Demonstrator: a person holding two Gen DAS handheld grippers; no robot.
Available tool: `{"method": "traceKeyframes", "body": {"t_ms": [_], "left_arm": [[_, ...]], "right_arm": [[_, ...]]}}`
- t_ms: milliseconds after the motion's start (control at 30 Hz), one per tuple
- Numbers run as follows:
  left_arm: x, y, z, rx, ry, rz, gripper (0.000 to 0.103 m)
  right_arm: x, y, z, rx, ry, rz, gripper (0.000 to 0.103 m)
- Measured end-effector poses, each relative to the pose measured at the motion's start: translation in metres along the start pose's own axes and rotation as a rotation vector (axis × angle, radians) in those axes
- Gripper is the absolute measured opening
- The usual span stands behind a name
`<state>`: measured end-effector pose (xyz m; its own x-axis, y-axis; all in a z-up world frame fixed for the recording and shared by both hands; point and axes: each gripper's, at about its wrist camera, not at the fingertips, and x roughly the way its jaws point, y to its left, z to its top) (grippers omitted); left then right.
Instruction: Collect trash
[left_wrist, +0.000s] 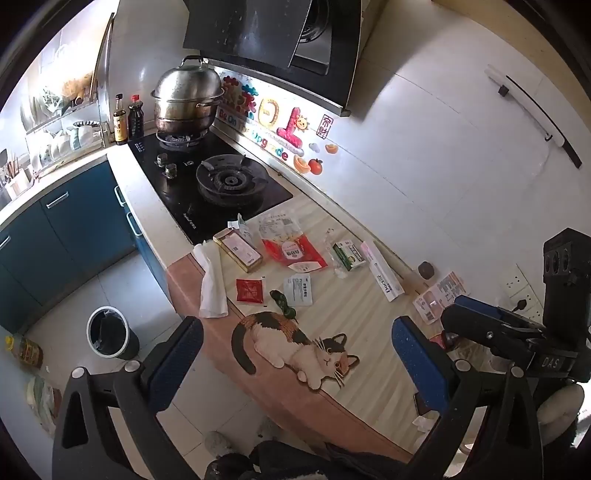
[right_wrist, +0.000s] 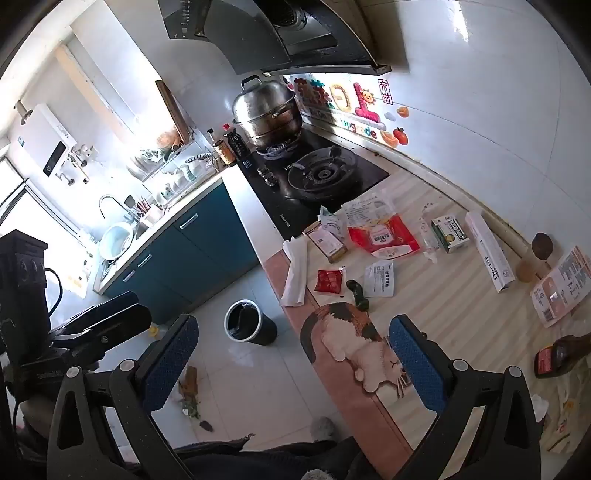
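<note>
trash: red sachet (left_wrist: 249, 290), white packet (left_wrist: 299, 291), paper towel (left_wrist: 213, 286) and boxes strewn on the counter mat (left_wrist: 369, 314) beside the stove (left_wrist: 210, 184) | bin (left_wrist: 110, 332) on the floor below, we judge for drops | left gripper (left_wrist: 295, 363) wide, empty | right gripper (right_wrist: 293, 363) wide, empty, both held back above the counter edge

Home kitchen. Gas hob (left_wrist: 210, 184) is sitting in the counter with a steel steamer pot (left_wrist: 186, 98) on the back burner, range hood (left_wrist: 273, 33) hanging above. Blue base cabinets (right_wrist: 192, 243) are running to a sink (right_wrist: 116, 240) and dish rack (left_wrist: 62, 129). Sauce bottles (left_wrist: 127, 120) are standing by the hob; a bin (right_wrist: 249, 321) is sitting on the tiled floor.
</note>
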<state>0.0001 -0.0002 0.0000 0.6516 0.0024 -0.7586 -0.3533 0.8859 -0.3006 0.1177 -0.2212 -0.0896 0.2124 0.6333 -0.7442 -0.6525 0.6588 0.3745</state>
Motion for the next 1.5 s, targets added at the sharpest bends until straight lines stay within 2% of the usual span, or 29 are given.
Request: {"method": "traceKeyframes", "body": {"t_ms": [1033, 1500], "left_arm": [[-0.002, 0.001, 0.0, -0.013, -0.009, 0.002, 0.103], [-0.009, 0.0, -0.013, -0.026, -0.011, -0.007, 0.103]], "right_arm": [[0.003, 0.007, -0.005, -0.023, 0.019, 0.036, 0.103], [0.004, 0.008, -0.005, -0.018, 0.023, 0.036, 0.103]]}}
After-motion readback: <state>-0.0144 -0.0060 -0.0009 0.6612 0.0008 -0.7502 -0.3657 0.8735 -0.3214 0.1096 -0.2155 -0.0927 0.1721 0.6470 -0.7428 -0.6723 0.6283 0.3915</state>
